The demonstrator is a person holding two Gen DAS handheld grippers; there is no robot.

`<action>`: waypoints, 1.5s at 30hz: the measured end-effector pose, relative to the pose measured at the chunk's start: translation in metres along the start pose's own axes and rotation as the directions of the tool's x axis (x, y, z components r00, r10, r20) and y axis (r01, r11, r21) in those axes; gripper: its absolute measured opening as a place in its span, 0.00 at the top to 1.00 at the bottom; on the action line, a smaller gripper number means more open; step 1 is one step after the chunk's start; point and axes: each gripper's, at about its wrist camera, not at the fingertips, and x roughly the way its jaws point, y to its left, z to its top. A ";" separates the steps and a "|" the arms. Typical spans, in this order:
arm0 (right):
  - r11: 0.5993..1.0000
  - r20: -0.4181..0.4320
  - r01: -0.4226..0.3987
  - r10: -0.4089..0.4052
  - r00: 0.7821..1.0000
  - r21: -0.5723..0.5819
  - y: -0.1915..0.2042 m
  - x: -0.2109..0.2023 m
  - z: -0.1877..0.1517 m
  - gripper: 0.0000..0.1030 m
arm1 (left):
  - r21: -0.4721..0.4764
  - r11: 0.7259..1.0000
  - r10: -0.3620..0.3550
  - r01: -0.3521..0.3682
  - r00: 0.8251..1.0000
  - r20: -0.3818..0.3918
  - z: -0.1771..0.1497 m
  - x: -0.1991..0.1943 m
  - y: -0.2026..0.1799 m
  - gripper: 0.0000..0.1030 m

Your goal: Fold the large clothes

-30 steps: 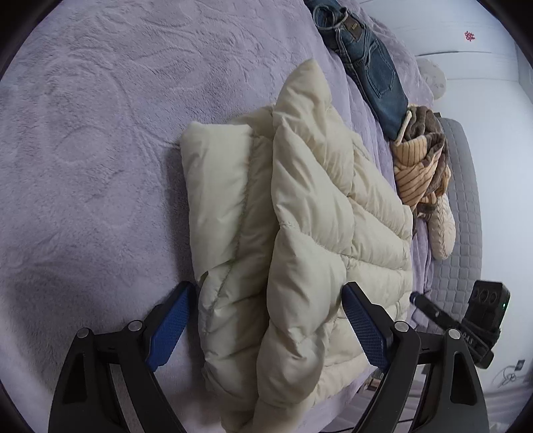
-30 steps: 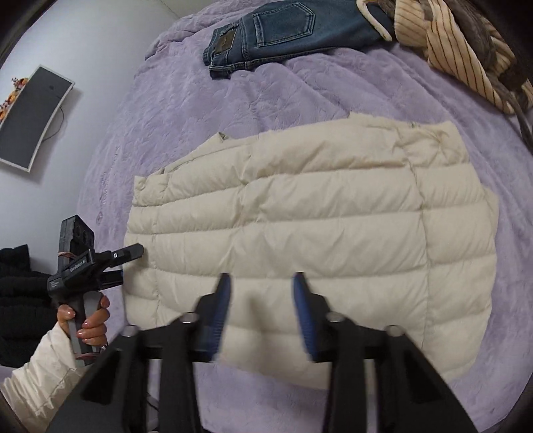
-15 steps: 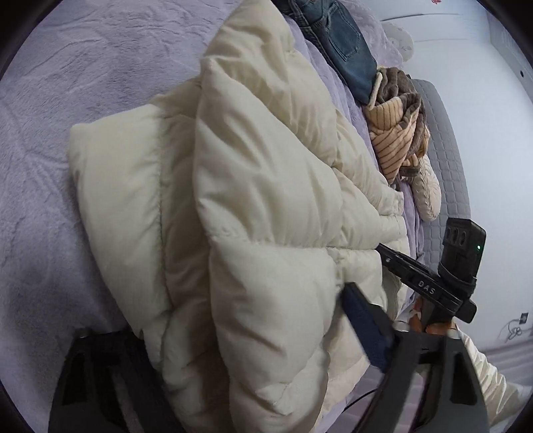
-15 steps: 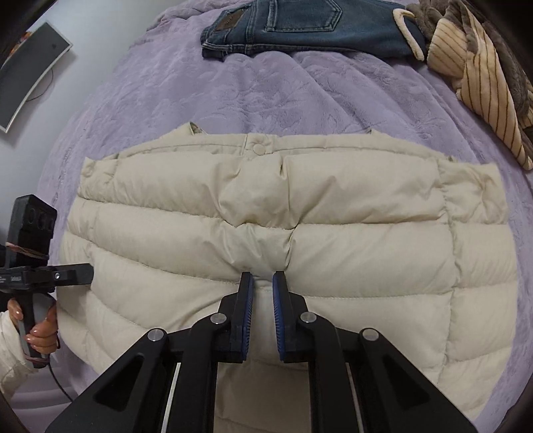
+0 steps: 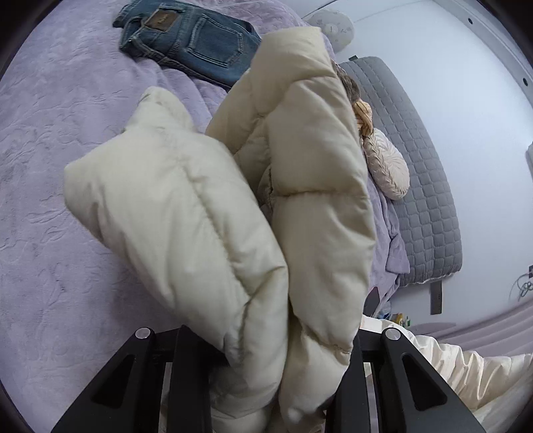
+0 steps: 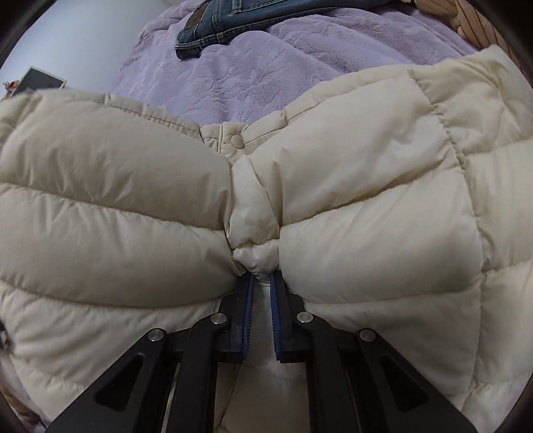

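A cream puffer jacket (image 5: 206, 213) hangs bunched in thick folds above the purple blanket (image 5: 50, 173). My left gripper (image 5: 279, 359) has the jacket's edge between its jaws, which are closing on it. Its fingertips are hidden behind the padding. In the right wrist view the jacket (image 6: 366, 200) fills most of the frame, quilted side up, with a snap button near the middle. My right gripper (image 6: 261, 279) is shut on a small pinched fold of the jacket, blue pads close together.
Folded blue jeans (image 5: 193, 43) lie further back on the blanket, also seen as jeans (image 6: 213, 30). A striped brown garment (image 5: 361, 116) and a round cream cushion (image 5: 386, 166) sit by a grey quilted pad (image 5: 426, 186). A person's cream sleeve (image 5: 466, 373) is at lower right.
My left gripper went from wide open around the jacket's edge to closed on it and lifted it off the blanket. My right gripper came down and shut on a fold of the jacket.
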 end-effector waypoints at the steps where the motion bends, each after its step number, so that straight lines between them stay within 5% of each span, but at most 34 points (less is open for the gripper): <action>1: 1.000 -0.002 -0.015 0.015 1.000 0.005 -0.004 0.000 0.000 0.91 | 0.004 1.000 0.014 -0.014 1.000 -0.005 0.001 0.007 -0.012 0.71; 9: 0.959 -0.035 -0.220 0.230 0.973 0.179 -0.049 0.000 0.001 0.95 | 0.018 0.988 0.155 -0.155 0.988 0.015 0.007 0.045 -0.071 0.71; 14: 0.948 -0.022 -0.256 0.265 0.964 0.189 -0.059 -0.045 0.002 0.90 | -0.016 0.978 0.206 -0.206 0.978 -0.009 0.006 0.053 -0.074 0.71; 16: 0.953 0.034 -0.257 0.255 0.966 0.162 -0.068 -0.082 -0.002 0.62 | -0.022 0.974 0.225 -0.225 0.974 -0.017 0.005 0.060 -0.073 0.71; 17: 0.960 0.066 -0.236 0.229 0.971 0.151 -0.075 -0.102 -0.006 0.25 | -0.020 0.972 0.234 -0.235 0.972 -0.019 0.004 0.062 -0.075 0.71; 18: 0.966 0.106 -0.214 0.200 0.974 0.143 -0.082 -0.121 -0.013 0.16 | -0.018 0.969 0.244 -0.245 0.970 -0.020 0.004 0.064 -0.076 0.71; 22: 0.981 0.189 -0.087 0.053 0.980 0.173 -0.115 -0.170 -0.045 0.22 | -0.019 0.961 0.274 -0.275 0.961 -0.029 0.000 0.075 -0.080 0.71; 24: 0.972 0.180 -0.051 0.009 0.984 0.230 -0.133 -0.172 -0.062 0.41 | -0.018 0.955 0.294 -0.295 0.955 -0.036 0.000 0.079 -0.083 0.71; 26: 0.949 0.143 -0.085 0.042 0.989 0.303 -0.156 -0.162 -0.072 0.75 | -0.009 0.947 0.320 -0.321 0.946 -0.045 0.001 0.085 -0.091 0.71; 27: 0.936 0.130 -0.124 0.085 0.988 0.330 -0.170 -0.156 -0.075 0.84 | -0.002 0.942 0.336 -0.336 0.941 -0.050 0.001 0.089 -0.096 0.71; 31: 0.912 0.119 -0.196 0.163 0.979 0.360 -0.193 -0.125 -0.089 0.85 | 0.059 0.920 0.392 -0.388 0.917 -0.073 0.002 0.112 -0.123 0.71; 32: 0.903 0.120 -0.214 0.181 0.976 0.373 -0.199 -0.119 -0.090 0.85 | 0.083 0.918 0.395 -0.389 0.915 -0.078 0.001 0.120 -0.131 0.65; 34: 0.883 0.126 -0.253 0.220 0.967 0.396 -0.207 -0.107 -0.089 0.85 | 0.117 0.941 0.331 -0.319 0.939 -0.097 -0.003 0.137 -0.146 0.18; 35: 0.873 0.128 -0.272 0.241 0.962 0.404 -0.211 -0.103 -0.087 0.85 | 0.127 0.954 0.285 -0.271 0.953 -0.103 -0.005 0.145 -0.153 0.12; 40: 0.856 0.118 -0.317 0.295 0.948 0.407 -0.224 -0.093 -0.081 0.85 | 0.230 0.965 0.175 -0.130 0.966 -0.190 -0.017 0.191 -0.174 0.10; 45: 0.821 0.124 -0.370 0.353 0.927 0.434 -0.245 -0.099 -0.081 0.85 | 0.370 0.910 0.259 -0.188 0.954 -0.153 -0.034 0.206 -0.191 0.08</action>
